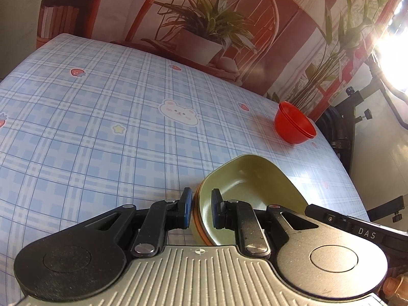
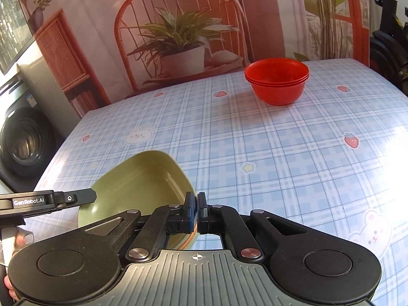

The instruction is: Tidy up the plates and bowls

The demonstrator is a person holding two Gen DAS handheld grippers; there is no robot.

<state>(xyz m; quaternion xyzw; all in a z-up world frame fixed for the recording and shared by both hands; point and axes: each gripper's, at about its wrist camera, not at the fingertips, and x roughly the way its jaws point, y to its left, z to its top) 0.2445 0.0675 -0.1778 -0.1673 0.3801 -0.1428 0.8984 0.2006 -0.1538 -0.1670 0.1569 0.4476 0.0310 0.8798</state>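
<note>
A stack of green squarish plates (image 1: 251, 183), with an orange one among them at the edge, lies on the table just ahead of both grippers. My left gripper (image 1: 201, 210) straddles the stack's left rim, one finger outside, one inside, with a small gap to the rim. My right gripper (image 2: 195, 213) is shut on the right rim of the green plates (image 2: 142, 178). A stack of red bowls (image 2: 277, 81) stands at the far side of the table; it also shows in the left wrist view (image 1: 293, 126).
The table (image 2: 267, 153) has a blue plaid cloth with bears and strawberries. A printed backdrop (image 2: 178, 25) hangs behind it. A washing machine (image 2: 23, 142) stands to the left, black stands (image 1: 357, 117) to the right. The left gripper's body (image 2: 46, 200) shows beside the plate.
</note>
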